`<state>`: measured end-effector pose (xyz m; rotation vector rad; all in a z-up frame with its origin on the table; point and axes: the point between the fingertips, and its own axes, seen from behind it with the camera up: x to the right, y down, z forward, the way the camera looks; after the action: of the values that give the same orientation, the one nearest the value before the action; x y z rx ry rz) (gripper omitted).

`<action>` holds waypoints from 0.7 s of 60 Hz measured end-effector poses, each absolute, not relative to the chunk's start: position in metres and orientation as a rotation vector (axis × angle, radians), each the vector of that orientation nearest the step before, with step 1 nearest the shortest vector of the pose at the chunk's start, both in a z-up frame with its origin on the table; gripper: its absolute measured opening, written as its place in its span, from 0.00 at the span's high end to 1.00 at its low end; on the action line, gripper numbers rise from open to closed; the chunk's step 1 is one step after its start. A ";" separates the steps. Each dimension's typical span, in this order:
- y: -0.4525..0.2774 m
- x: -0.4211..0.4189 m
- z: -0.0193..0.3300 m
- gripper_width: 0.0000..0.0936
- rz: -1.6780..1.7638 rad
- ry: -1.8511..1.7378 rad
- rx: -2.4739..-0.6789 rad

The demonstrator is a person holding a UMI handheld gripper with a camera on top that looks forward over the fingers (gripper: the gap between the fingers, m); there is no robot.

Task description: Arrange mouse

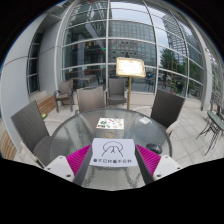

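My gripper is open, with its magenta pads spread wide over a round glass table. A white rectangular mat with a black logo and lettering lies flat on the glass between the fingers, just ahead of them. Its side edges come close to both pads; I cannot tell whether they touch. A small flat white and green item lies farther out on the table, beyond the mat. I see no mouse in this view.
Several grey chairs ring the table: one on the left, one on the right and one beyond it. A sign on a stand stands behind them. A glass building front fills the background.
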<state>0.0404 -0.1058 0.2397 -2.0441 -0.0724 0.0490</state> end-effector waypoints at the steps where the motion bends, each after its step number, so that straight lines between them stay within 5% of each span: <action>1: -0.107 0.041 0.238 0.08 0.046 -0.073 -2.050; 13: -0.109 0.067 0.185 0.08 0.031 -0.096 -2.119; 31: -0.106 0.203 0.046 0.08 -0.104 0.020 -2.310; 42: -0.056 0.281 0.007 0.08 -0.179 -0.003 -2.351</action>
<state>0.2812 -0.0564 0.0071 -2.3506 -0.0029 -0.1793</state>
